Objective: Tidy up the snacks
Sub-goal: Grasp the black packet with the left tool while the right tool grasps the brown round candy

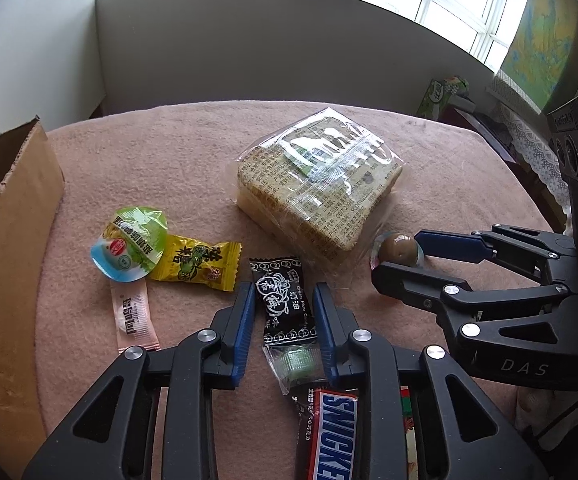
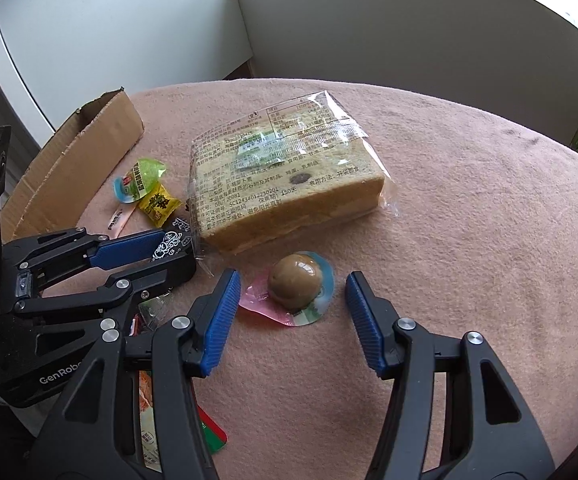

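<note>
My left gripper (image 1: 285, 300) is open, its blue pads either side of a black plum candy packet (image 1: 283, 300) lying on the pink cloth. My right gripper (image 2: 291, 292) is open around a brown egg-shaped snack in a round pack (image 2: 295, 286), also seen in the left wrist view (image 1: 397, 250). A large wrapped cake slab (image 1: 317, 184) (image 2: 285, 176) lies behind. A green jelly cup (image 1: 131, 242), a yellow candy (image 1: 197, 262), a pink sachet (image 1: 135, 320), a clear green candy (image 1: 295, 362) and a Snickers bar (image 1: 335, 436) lie nearby.
An open cardboard box (image 1: 13, 240) (image 2: 77, 156) stands at the left edge of the pink-covered table (image 2: 469, 220). A red and green packet (image 2: 209, 432) lies under the right gripper. A green carton (image 1: 441, 94) sits beyond the table's far right.
</note>
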A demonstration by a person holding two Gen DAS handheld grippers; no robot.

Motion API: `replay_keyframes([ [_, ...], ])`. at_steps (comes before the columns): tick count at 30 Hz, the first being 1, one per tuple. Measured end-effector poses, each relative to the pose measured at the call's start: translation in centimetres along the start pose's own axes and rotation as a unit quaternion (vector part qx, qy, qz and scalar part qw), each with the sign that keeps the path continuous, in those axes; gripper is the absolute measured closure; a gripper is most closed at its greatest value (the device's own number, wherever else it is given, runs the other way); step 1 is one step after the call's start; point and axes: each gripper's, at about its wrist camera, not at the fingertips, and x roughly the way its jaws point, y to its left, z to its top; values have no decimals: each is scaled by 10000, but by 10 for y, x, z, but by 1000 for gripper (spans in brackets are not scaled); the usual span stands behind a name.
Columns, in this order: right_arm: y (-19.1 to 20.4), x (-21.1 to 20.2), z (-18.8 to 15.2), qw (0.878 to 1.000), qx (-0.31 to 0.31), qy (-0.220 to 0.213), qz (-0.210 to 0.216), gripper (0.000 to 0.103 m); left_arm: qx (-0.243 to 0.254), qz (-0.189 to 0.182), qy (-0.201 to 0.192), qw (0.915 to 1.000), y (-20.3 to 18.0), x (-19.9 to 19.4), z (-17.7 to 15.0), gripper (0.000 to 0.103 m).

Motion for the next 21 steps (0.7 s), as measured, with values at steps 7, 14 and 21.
replay_keyframes([
  [7, 4, 3, 1, 9998, -121, -23, -151, 59, -28, -68, -17, 10000, 5, -3, -2, 81],
  [14, 0, 0, -1, 9998, -120, -43, -150, 72, -22, -88, -49, 9999, 4, -6, -4, 81],
  [21, 3, -8, -2, 9997, -104, -191, -144, 75, -59, -109, -122, 9998, 5, -12, -5, 81],
])
